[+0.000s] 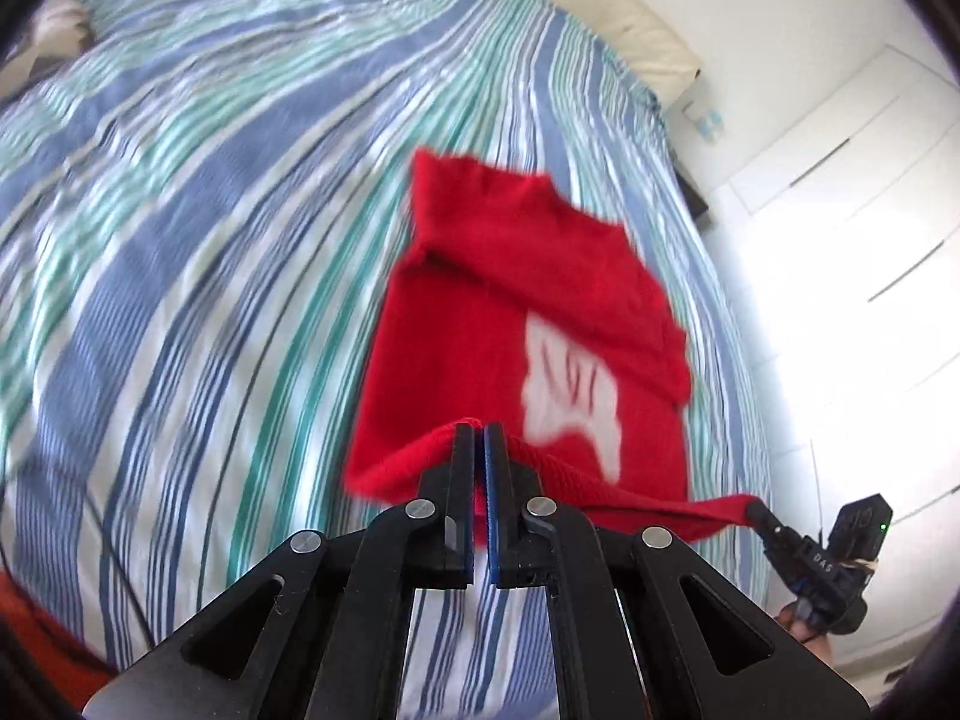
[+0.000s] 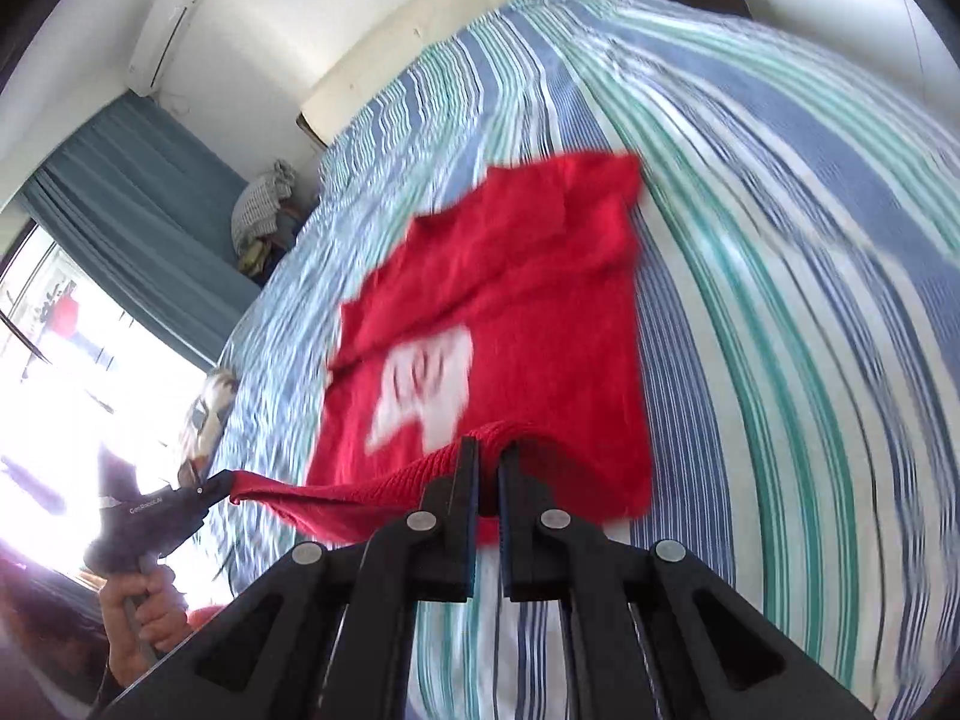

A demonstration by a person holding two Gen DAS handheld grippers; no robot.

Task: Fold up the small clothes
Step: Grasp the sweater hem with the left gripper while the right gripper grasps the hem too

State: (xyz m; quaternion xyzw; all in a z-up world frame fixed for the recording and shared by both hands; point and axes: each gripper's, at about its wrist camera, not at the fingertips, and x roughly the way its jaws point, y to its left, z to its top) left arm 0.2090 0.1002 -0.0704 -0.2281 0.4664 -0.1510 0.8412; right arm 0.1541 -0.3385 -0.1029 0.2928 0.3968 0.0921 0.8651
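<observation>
Above the striped bed [image 1: 210, 240], red sweater [image 1: 516, 324] hem pinched in left claw [image 1: 478, 429] and right claw [image 2: 489, 450], body stretching ahead

Home bedroom. Bed [image 2: 780, 240] fills both views, covered in a blue, teal and white striped sheet [image 1: 210, 240], cream padded headboard [image 1: 624, 18] at its far end against a white wall. White wardrobe doors [image 1: 852, 192] with slim dark handles along one side. Opposite side: bright window [image 2: 72, 396] with blue curtain [image 2: 138, 204], wall-mounted air conditioner [image 2: 165, 30] above it. Pile of folded fabrics [image 2: 264, 210] stacked by the bed's edge near the curtain.
</observation>
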